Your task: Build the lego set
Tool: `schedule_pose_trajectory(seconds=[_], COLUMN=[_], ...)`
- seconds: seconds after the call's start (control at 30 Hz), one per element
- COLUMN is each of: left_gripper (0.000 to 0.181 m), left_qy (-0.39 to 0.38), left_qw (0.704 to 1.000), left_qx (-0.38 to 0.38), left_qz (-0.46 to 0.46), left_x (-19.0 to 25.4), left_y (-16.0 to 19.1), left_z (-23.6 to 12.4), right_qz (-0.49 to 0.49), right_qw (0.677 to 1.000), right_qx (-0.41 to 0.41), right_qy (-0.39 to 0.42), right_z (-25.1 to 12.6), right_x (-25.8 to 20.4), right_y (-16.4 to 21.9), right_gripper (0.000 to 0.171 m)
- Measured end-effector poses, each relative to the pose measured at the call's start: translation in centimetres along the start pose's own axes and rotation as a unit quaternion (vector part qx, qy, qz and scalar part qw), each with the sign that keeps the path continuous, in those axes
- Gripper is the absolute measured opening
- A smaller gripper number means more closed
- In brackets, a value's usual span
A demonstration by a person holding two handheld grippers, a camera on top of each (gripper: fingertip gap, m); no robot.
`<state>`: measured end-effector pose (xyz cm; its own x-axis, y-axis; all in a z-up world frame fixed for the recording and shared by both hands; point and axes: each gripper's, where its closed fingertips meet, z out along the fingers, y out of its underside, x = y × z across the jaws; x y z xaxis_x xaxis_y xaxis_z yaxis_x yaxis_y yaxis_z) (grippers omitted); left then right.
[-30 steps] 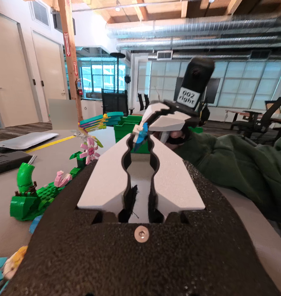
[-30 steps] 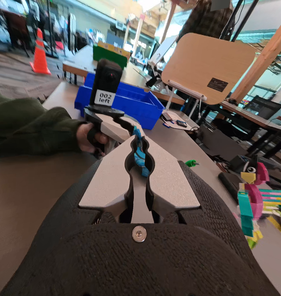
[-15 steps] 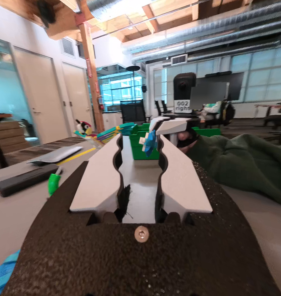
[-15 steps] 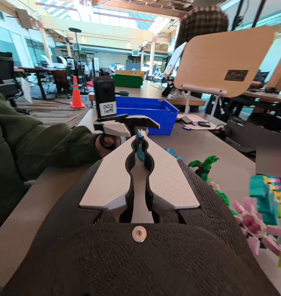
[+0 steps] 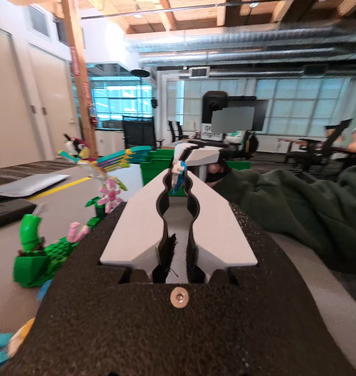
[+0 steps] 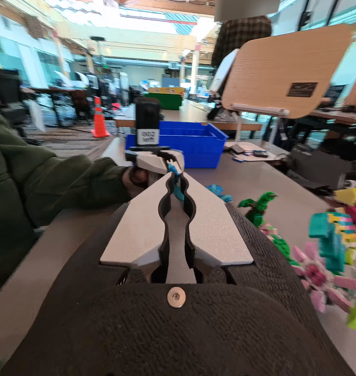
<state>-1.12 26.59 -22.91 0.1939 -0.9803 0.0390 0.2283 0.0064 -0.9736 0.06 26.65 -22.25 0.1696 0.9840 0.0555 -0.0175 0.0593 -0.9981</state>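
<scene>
A small blue and white brick piece (image 5: 178, 177) hangs in the air between my two grippers, which face each other tip to tip above the grey table (image 6: 250, 179). My left gripper (image 5: 178, 173) has its fingertips narrowed around the piece. My right gripper (image 6: 176, 176) is shut on the same blue piece (image 6: 176, 190) from the opposite side. The right gripper also shows in the left wrist view (image 5: 182, 155), held by a hand in a dark green sleeve (image 5: 284, 203). The left gripper shows in the right wrist view (image 6: 172, 160).
A brick parrot (image 5: 104, 159), a pink brick flower (image 5: 110, 195) and a green brick plant (image 5: 37, 256) stand to my left gripper's left. A green bin (image 5: 156, 168) stands behind. A blue bin (image 6: 195, 146), loose blue pieces (image 6: 217, 192) and a wooden board on a stand (image 6: 284, 71) are beyond. The grippers are tip to tip, or close to it. My left tips are roughly 15 cm from the green brick plant (image 5: 37, 256). It turns up in the right wrist view (image 6: 244, 203) as well.
Half a second ago my left gripper stood wide open beside the piece; now its fingers have closed in around it. The right gripper kept its hold throughout. Both views have swung.
</scene>
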Motion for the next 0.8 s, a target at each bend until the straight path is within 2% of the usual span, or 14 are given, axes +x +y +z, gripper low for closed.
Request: schedule_pose_trajectory(seconds=[0.1, 0.17, 0.23, 0.37, 0.5, 0.57, 0.67, 0.8], left_gripper=[0.007, 0.008, 0.008, 0.008, 0.008, 0.004, 0.018, 0.021], left_qy=[-0.071, -0.087, -0.086, -0.074, -0.079, -0.065, -0.045, -0.037], left_qw=[0.997, 0.996, 0.995, 0.996, 0.995, 0.993, 0.985, 0.973], left_qx=[0.0, -0.003, -0.009, -0.022, -0.008, -0.001, 0.006, 0.021], left_qz=[-0.008, -0.03, -0.044, -0.048, -0.063, -0.096, -0.169, -0.226], left_x=[-2.4, -3.3, -3.4, -3.0, -3.2, -3.1, -3.3, -3.6], left_y=[0.0, 0.1, 0.5, 1.1, 0.9, 1.0, 1.2, 1.1], left_z=[-0.7, -1.0, -0.9, -0.5, -0.5, -0.5, -0.4, -0.5], right_qz=[-0.109, -0.203, -0.274, -0.331, -0.402, -0.455, -0.535, -0.611], right_qw=[0.988, 0.962, 0.937, 0.904, 0.86, 0.822, 0.755, 0.681], right_qx=[-0.034, -0.068, -0.106, -0.162, -0.178, -0.192, -0.209, -0.232], right_qy=[0.104, 0.168, 0.188, 0.215, 0.257, 0.284, 0.317, 0.33], right_z=[0.4, 0.7, 1.6, 3.3, 3.3, 2.9, 2.1, 2.0], right_x=[2.0, 3.0, 2.9, 3.1, 3.7, 4.2, 5.1, 5.5], right_y=[0.4, 0.5, 1.2, 2.9, 2.6, 2.4, 1.9, 2.1], right_gripper=[0.027, 0.038, 0.047, 0.038, 0.035, 0.034, 0.034, 0.033])
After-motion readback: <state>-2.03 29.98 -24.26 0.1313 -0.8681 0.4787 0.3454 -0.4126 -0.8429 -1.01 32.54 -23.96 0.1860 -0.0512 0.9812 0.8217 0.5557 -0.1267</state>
